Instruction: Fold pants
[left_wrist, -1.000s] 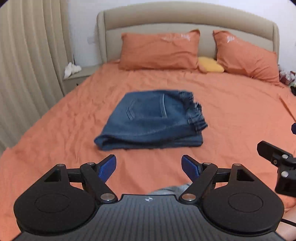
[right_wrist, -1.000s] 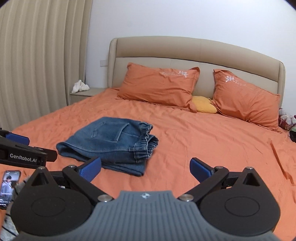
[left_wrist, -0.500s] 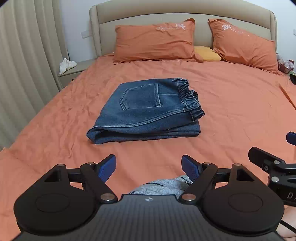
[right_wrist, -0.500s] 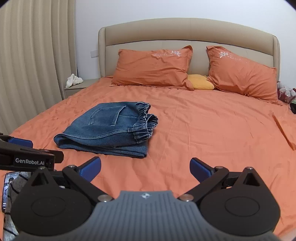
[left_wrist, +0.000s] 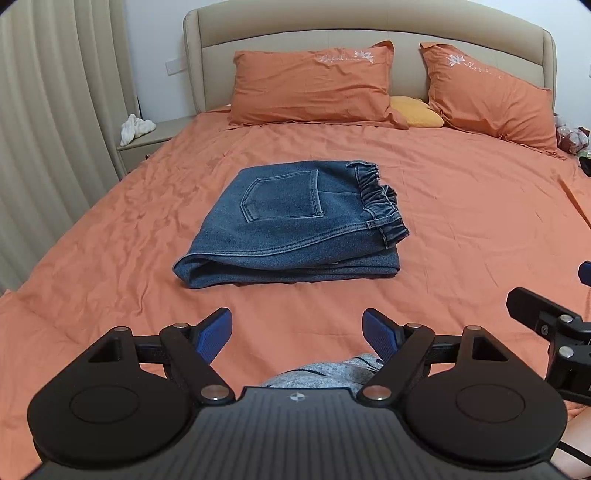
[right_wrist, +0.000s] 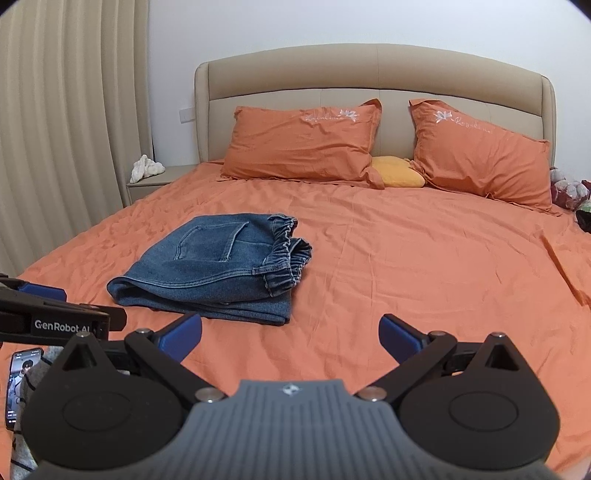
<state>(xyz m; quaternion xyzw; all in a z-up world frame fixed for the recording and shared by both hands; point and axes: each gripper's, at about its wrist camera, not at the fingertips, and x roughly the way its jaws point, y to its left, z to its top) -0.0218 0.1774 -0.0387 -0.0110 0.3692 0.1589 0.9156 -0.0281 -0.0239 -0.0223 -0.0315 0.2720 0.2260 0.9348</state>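
pants (left_wrist: 291, 225) folded | waistband right | left tongs (left_wrist: 297, 334) agape

orange pillows (left_wrist: 314, 86), yellow cushion (left_wrist: 417, 112), phone (right_wrist: 20, 384)

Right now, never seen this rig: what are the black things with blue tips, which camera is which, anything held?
No robot arm: a person carries two handheld grippers, each with a forward fisheye camera. One picture looks along the left gripper, the other along the right gripper. Both have their blue-padded fingers spread open, holding nothing. Ahead, on the orange bedsheet, lies a folded pair of blue denim pants, untouched. Behind it, two orange pillows lean on the beige headboard.
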